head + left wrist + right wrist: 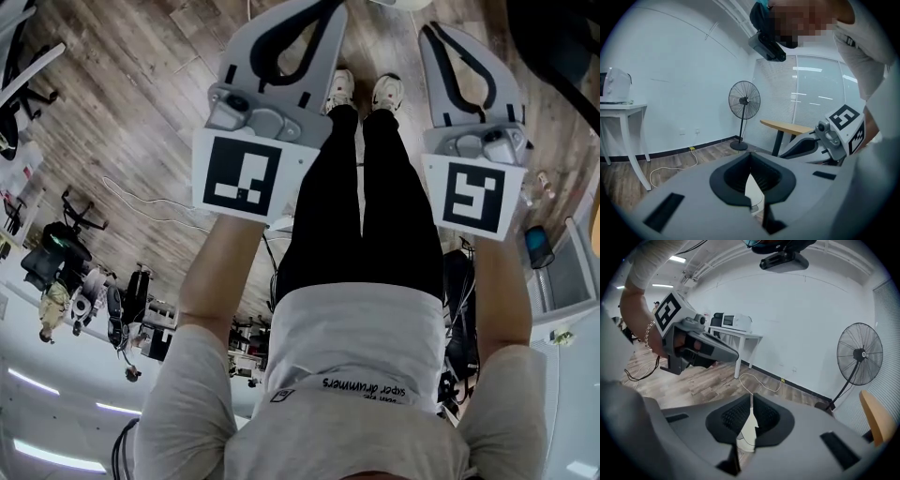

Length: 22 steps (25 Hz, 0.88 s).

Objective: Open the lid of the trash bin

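**Head view.** The camera looks steeply down the person's trunk and black-trousered legs to white shoes (342,89) on a wood-plank floor (141,112). The left gripper (314,23) and right gripper (450,56) are held out on either side of the legs. Each one's marker cube faces the camera. Neither gripper touches anything.

**Left gripper view.** The left gripper (750,161) has its jaw tips meeting and nothing between them. Ahead of it are a pedestal fan (744,101) against the wall, a white cable (670,168) lying on the floor, and a white worktop (623,110) carrying an appliance (614,84). A wooden-topped table (785,126) stands near the blinds. The right gripper shows at the right edge.

**Right gripper view.** The right gripper (751,416) has its jaws barely parted, with a thin slit running to the tips. Only floor shows through the slit, and nothing is held. The left gripper is seen at the upper left, grasped by a hand (656,341).

**Task item.** The trash bin cannot be made out in any view.
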{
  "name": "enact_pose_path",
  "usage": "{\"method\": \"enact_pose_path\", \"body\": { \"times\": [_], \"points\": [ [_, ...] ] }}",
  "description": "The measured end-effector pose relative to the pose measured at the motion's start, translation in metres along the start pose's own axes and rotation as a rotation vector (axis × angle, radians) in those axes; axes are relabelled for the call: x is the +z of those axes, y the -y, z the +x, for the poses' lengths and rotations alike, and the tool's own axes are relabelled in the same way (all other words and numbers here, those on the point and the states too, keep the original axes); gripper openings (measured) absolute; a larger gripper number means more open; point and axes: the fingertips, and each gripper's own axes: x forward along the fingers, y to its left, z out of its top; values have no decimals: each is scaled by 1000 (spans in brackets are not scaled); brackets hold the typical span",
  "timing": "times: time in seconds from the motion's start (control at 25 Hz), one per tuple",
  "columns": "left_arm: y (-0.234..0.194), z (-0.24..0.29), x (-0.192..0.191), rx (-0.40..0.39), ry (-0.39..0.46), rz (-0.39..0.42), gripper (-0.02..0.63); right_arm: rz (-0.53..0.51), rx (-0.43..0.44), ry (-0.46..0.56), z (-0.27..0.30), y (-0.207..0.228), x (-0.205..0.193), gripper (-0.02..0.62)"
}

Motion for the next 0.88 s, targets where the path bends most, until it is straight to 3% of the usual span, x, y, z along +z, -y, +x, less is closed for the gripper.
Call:
{"method": "enact_pose_path", "body": {
  "times": [0.88],
  "points": [
    [4, 29, -46, -11, -76, -45, 15, -156, 103, -162, 80, -29, -95, 38]
  ]
}}
